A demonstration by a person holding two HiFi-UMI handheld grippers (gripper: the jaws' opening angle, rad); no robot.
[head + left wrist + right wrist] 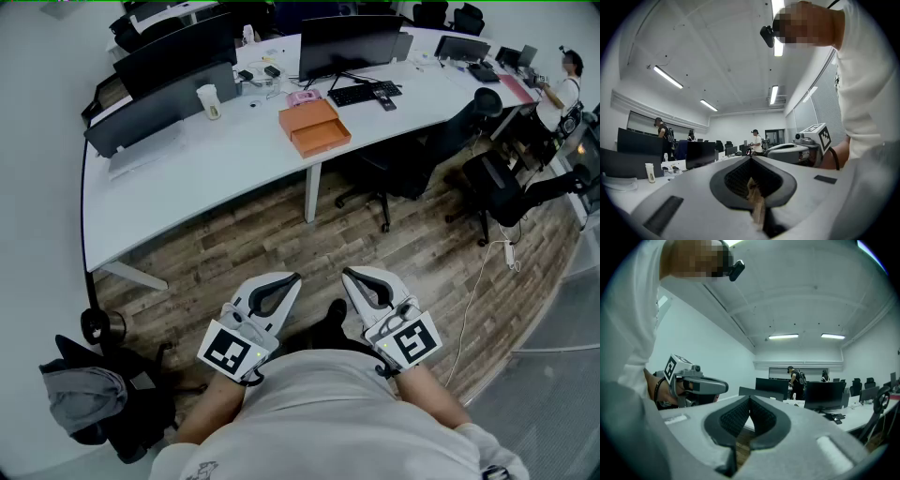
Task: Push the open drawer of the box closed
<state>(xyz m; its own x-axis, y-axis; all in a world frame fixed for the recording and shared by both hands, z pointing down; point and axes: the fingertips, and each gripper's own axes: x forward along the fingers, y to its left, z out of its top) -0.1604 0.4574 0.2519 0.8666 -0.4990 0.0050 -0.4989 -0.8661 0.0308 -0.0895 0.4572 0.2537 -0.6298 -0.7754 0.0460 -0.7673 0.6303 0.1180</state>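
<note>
On the far left, a grey cloth (82,398) lies on a black seat by the wall. Past it runs a long white curved desk (187,178), and on it stand a small white cup (208,101) and a row of black flat screens (173,56). Low in the head view, close to the person's body and over the brown wooden floor (281,234), is the left gripper, white and grey with a black and white marker cube (296,278). Its two jaws are pressed tight together at the tips, and nothing is between them. The flat orange box (311,117) sits on the desk near its front edge, in front of a big screen and well apart from both grippers. Its lower part, the orange drawer (323,141), looks to stick out a bit at the front. The right gripper, white and grey like the other one (346,274), is just beside the left one. It is clenched shut too, and it is empty. Right of the box lies a black keyboard (364,93). A black office chair (412,155) stands by the desk. At the far right a person in a white top (565,89) stands at the desk's end.
</note>
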